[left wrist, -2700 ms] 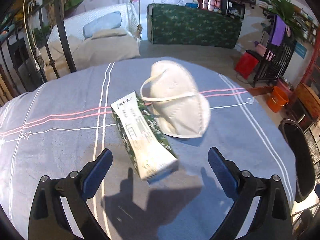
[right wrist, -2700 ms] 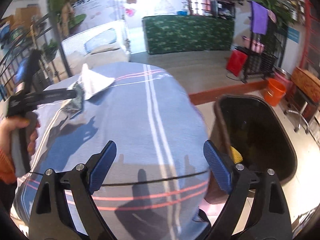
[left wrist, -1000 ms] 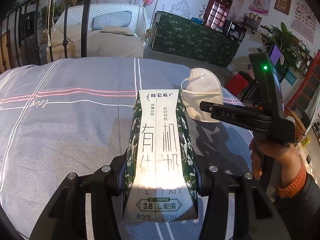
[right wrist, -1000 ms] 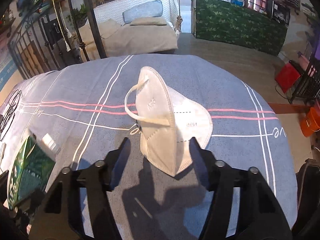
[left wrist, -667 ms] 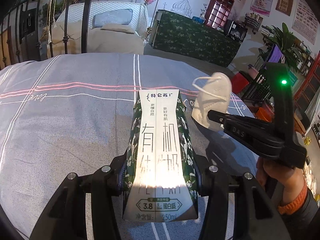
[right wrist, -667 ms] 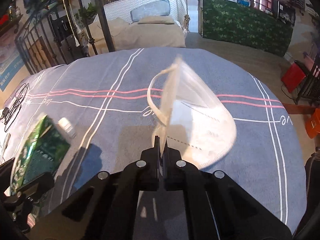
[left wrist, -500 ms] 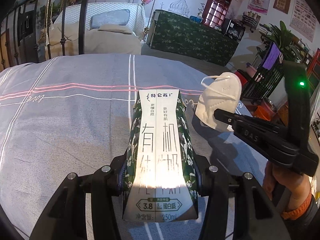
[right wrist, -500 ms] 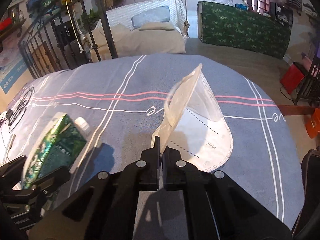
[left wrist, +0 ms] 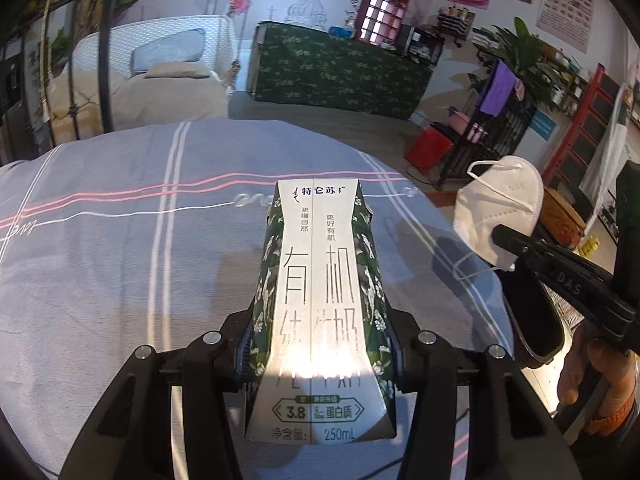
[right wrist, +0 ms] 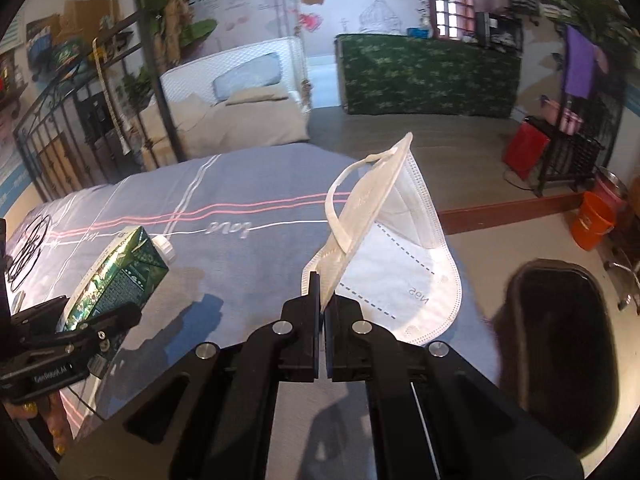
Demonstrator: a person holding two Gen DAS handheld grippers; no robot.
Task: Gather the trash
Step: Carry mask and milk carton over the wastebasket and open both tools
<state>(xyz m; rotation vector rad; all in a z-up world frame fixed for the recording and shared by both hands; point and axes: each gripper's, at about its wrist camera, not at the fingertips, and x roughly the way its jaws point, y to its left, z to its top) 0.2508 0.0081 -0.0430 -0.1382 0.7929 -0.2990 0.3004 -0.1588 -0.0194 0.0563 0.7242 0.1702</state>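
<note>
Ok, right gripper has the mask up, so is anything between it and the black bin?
Nothing visible does. The right gripper is shut on the face mask, held above the cloth-covered table. The black bin sits open beside the table's right edge, with only bare cloth and air between. The milk carton is in the left gripper, off to the left.

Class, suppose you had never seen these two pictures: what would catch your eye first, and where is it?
The green-and-white milk carton fills the centre, clamped in the left gripper. The white N95 mask hangs pinched in the right gripper. A black trash bin gapes beyond the tablecloth's right edge.
</note>
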